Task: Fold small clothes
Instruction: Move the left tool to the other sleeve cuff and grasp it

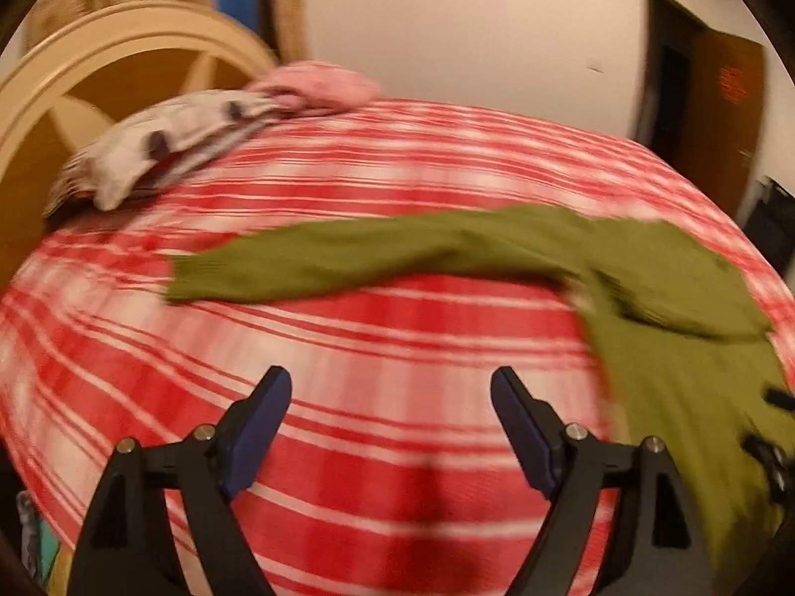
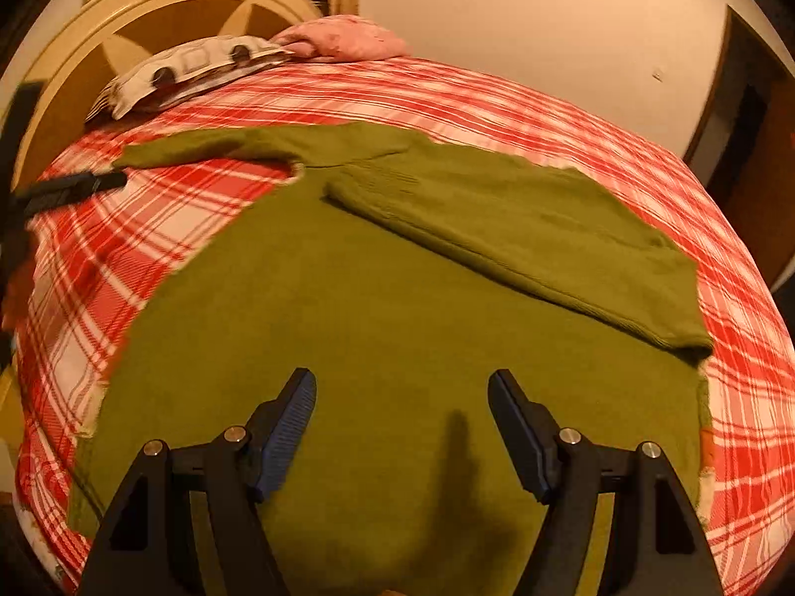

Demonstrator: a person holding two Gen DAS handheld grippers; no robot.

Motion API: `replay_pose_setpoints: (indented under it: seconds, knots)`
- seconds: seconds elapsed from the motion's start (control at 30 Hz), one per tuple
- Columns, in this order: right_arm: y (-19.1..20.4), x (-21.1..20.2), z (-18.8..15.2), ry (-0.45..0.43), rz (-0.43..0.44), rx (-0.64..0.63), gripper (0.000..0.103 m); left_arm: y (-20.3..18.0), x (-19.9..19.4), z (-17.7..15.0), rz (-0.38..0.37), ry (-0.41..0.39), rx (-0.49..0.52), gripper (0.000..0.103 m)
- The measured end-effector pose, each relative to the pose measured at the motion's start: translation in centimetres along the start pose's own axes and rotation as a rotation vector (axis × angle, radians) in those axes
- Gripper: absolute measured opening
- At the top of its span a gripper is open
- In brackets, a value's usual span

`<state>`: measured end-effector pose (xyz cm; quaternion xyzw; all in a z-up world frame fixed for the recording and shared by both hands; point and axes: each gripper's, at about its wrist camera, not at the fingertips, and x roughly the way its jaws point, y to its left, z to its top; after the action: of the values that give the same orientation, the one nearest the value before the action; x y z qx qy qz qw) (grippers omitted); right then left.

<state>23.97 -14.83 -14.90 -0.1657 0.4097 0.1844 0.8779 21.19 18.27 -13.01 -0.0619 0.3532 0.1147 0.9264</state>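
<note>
An olive green sweater (image 2: pixel 348 308) lies flat on the red and white plaid bed (image 2: pixel 149 228). Its right sleeve (image 2: pixel 521 243) is folded across the body. Its left sleeve (image 1: pixel 348 258) stretches out to the left over the plaid. My right gripper (image 2: pixel 401 387) is open and empty above the sweater's body. My left gripper (image 1: pixel 390 387) is open and empty over the bare plaid, left of the sweater (image 1: pixel 695 397) and in front of the stretched sleeve. The left gripper's finger also shows at the left edge of the right wrist view (image 2: pixel 69 188).
A patterned pillow (image 2: pixel 184 69) and a pink cloth (image 2: pixel 343 39) lie at the far end of the bed, against a cream arched headboard (image 2: pixel 149 5). A dark door (image 1: pixel 705 114) stands at the right behind the bed.
</note>
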Motion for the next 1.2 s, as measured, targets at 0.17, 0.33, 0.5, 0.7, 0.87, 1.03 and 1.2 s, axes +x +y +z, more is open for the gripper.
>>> replay_pose_setpoints:
  seconds: [0.17, 0.33, 0.5, 0.7, 0.87, 1.03, 1.2]
  knots:
    - [2.0, 0.4, 0.1, -0.011, 0.008, -0.047, 0.072, 6.7, 2.6, 1.4, 0.112, 0.006, -0.131, 0.085]
    - [2.9, 1.0, -0.2, -0.009, -0.006, -0.063, 0.072, 11.4, 5.2, 3.1, 0.154, 0.031, -0.244, 0.082]
    - [3.2, 1.5, -0.4, 0.002, -0.001, -0.052, 0.072, 13.9, 7.2, 4.2, 0.145, 0.055, -0.314, 0.074]
    - [3.0, 1.5, -0.9, 0.001, -0.001, -0.032, 0.072, 14.4, 9.9, 4.7, 0.132, 0.111, -0.335, 0.059]
    - [2.7, 1.6, -1.2, 0.002, -0.006, -0.023, 0.072, 14.6, 11.0, 4.5, 0.151, 0.116, -0.352, 0.056]
    - [2.7, 1.6, -1.3, -0.004, -0.003, -0.009, 0.072, 14.8, 11.5, 4.8, 0.156, 0.124, -0.34, 0.03]
    - [2.6, 1.8, -1.6, -0.012, 0.001, 0.003, 0.072, 14.8, 11.0, 5.1, 0.096, 0.147, -0.343, 0.009]
